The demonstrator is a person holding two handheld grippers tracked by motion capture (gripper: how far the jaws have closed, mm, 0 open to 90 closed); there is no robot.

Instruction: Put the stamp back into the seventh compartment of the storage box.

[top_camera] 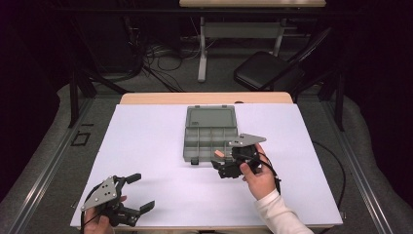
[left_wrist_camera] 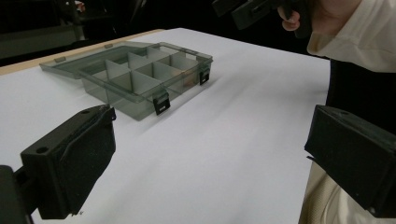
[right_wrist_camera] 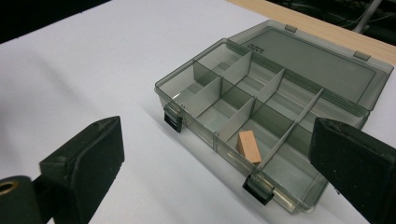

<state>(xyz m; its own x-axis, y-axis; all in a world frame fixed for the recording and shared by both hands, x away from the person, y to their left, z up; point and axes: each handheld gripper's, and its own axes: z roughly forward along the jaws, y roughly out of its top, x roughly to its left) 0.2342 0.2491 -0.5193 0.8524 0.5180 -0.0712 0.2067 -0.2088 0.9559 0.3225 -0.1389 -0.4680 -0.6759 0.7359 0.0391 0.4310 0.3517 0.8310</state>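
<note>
Organizer box [top_camera: 211,141] of smoky translucent plastic sits near the centre of the white table [top_camera: 146,146], lid [top_camera: 210,117] folded flat open toward 12 o'clock. Dividers split the tray into several compartments. Two black latches hang on the front wall, one of them [right_wrist_camera: 173,120] at the left front corner in my right gripper view.

Contents: one small wooden block [right_wrist_camera: 248,146], light tan, lying tilted in a front-row compartment toward the right end of the box. In the high view the block [top_camera: 219,153] shows at the box's front right corner. The other compartments I can see hold nothing.

My right gripper [top_camera: 229,163] is held by my right hand [top_camera: 260,178] just in front of the box's front right corner, at roughly 6 o'clock from the block. Its jaws stand wide apart and grip nothing; in my right gripper view the block lies between and beyond them, apart from both.

My left gripper [top_camera: 139,192] rests low near the table's front left corner, at about 7 o'clock from the box and well apart from it. Its jaws are also spread wide, holding nothing
</note>
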